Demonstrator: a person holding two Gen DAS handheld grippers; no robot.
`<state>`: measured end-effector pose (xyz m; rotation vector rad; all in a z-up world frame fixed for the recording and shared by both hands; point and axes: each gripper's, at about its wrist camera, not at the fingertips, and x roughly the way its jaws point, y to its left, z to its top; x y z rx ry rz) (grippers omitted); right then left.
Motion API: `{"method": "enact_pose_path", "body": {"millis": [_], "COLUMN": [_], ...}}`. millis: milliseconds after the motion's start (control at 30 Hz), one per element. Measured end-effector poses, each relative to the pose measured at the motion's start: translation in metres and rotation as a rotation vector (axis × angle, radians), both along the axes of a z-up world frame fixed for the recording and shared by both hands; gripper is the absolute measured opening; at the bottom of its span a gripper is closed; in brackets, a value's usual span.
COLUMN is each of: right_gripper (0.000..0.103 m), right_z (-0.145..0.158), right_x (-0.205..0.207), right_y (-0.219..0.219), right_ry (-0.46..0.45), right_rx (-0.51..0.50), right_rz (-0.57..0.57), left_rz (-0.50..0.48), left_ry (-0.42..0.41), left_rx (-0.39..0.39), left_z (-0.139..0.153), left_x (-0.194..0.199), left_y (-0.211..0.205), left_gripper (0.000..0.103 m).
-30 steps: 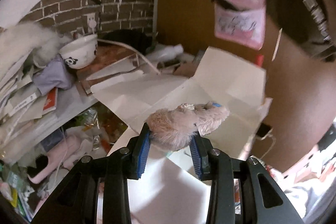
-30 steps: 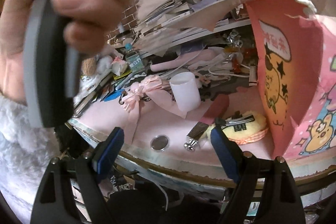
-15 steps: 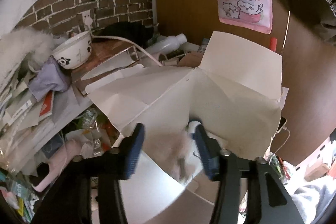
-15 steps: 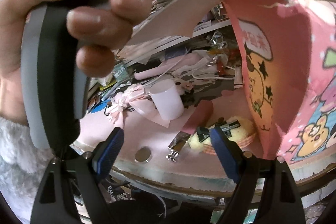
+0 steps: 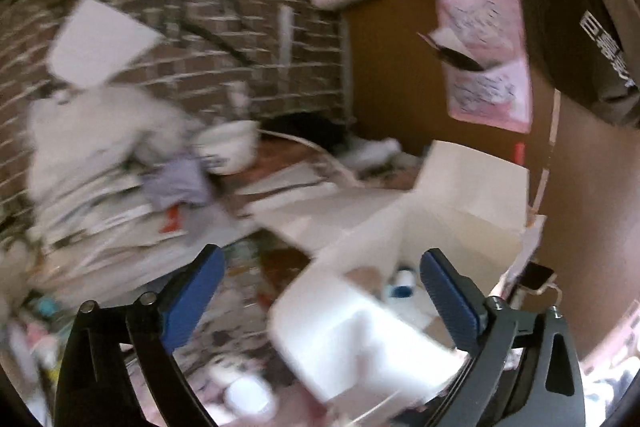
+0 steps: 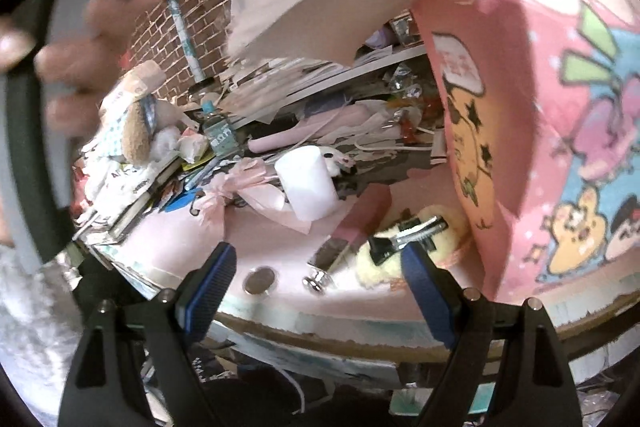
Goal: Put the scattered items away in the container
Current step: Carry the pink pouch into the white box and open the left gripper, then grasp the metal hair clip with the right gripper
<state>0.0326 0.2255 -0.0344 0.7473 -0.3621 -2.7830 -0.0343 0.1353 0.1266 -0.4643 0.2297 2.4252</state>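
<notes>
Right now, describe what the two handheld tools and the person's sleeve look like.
Both tools match: the left tool and the right tool each have two black angular arms with silver bolts, tipped by blue ribbed pads. In the right wrist view, the left tool's handle is grey and black, and the sleeve below it is fluffy and white.

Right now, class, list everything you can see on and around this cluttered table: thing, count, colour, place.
Box: one, pink cartoon print, table's right, flaps open.
Cup: one, white, table middle.
Plush: one, yellow, beside box, hair clip on it.
Coin: one, silver, front edge.
Knob: one, silver, beside coin.
Ribbon: one, pink, left of cup.
Bowl: one, white, shelf.
Left tongs: open, empty.
Right tongs: open, empty.
</notes>
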Motion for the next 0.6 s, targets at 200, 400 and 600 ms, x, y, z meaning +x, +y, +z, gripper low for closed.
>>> {"method": "enact_pose_path", "body": {"millis": [200, 400, 600], "right_gripper": [0.083, 0.068, 0.060], "right_z": [-0.001, -0.007, -0.004], "right_x": [0.019, 0.016, 0.024], "right_y": [0.001, -0.003, -0.021], "right_ry": [0.086, 0.099, 0.194], "right_rx": [0.044, 0.100, 0.166], "right_rz": [-0.081, -0.105, -0.103], "left_rz": [0.155, 0.294, 0.329], "left_ry": [0.020, -0.017, -0.121], "left_rx": [0.110, 0.095, 0.153], "left_z": [-0.021, -0.069, -0.111], "left_x": [0.032, 0.048, 0.054], "left_y": [-0.071, -0.115, -0.147], "left_gripper": [0.102, 0.102, 0.102]}}
